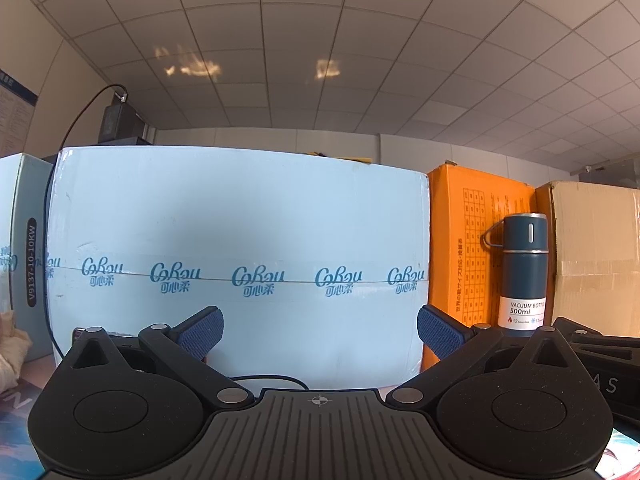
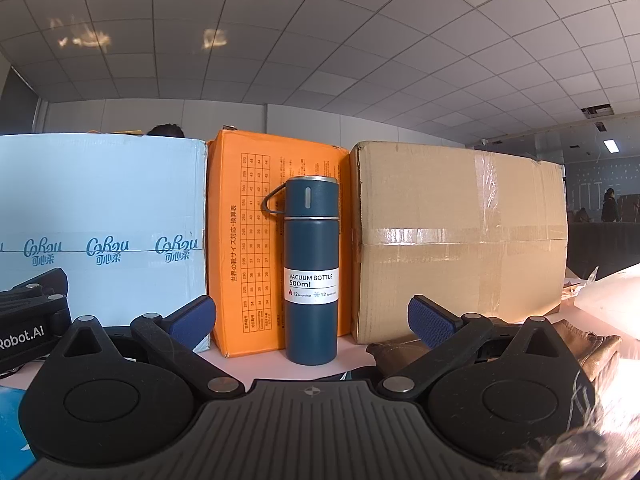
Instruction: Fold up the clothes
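Observation:
My left gripper (image 1: pixel 320 330) is open and empty, low over the table, facing a pale blue carton (image 1: pixel 240 240). My right gripper (image 2: pixel 312 320) is open and empty, pointing at a dark blue vacuum bottle (image 2: pixel 312 272). A brown garment (image 2: pixel 588 352) lies bunched on the table just behind the right gripper's right finger. A cream cloth (image 1: pixel 10 356) shows at the left edge of the left wrist view. The left gripper's body (image 2: pixel 28 320) shows at the left of the right wrist view, and the right gripper's body (image 1: pixel 600 356) at the right of the left wrist view.
A row of boxes stands close behind: the pale blue carton (image 2: pixel 100 232), an orange box (image 2: pixel 248 240) and a taped brown cardboard box (image 2: pixel 460 240). The bottle also shows in the left wrist view (image 1: pixel 525 272). A black cable (image 1: pixel 272 380) runs along the table. A white plastic bag (image 2: pixel 612 296) lies at right.

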Available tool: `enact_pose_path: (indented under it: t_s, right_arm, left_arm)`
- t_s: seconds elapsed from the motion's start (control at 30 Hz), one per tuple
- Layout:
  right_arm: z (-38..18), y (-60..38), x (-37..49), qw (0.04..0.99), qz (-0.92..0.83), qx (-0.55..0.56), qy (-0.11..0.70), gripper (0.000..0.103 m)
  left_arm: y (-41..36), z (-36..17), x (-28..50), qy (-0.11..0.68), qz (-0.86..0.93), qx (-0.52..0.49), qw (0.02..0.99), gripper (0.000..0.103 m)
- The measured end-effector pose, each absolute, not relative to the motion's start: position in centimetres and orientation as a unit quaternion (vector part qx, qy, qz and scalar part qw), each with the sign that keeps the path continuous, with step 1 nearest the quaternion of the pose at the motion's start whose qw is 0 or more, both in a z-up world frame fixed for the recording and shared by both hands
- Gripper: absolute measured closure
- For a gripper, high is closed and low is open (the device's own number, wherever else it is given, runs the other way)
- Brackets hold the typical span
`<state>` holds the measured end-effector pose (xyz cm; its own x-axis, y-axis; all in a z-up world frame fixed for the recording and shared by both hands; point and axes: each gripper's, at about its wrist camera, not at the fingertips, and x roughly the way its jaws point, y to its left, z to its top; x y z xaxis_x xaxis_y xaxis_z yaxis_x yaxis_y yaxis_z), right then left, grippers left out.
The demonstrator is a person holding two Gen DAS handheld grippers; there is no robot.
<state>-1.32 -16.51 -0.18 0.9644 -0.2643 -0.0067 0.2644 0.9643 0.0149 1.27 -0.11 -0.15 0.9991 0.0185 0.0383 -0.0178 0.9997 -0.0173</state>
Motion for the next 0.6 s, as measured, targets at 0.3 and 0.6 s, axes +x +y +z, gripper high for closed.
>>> enact_pose_path:
  t_s: [0.3,0.6]
  right_arm:
    - [-0.2,-16.55,-1.32,0.991,-0.133,0.007,0.003,0.0]
    - [-0.25,-16.37,-1.41,0.991,-0.131,0.006,0.003,0.0]
  left_arm:
    - [-0.15,-0.19,1.32,-0.019,0.01,-0.008,1.0,0.0]
    - [-0.23,-0.19,1.32,-0.017,0.011,-0.006,1.0,0.0]
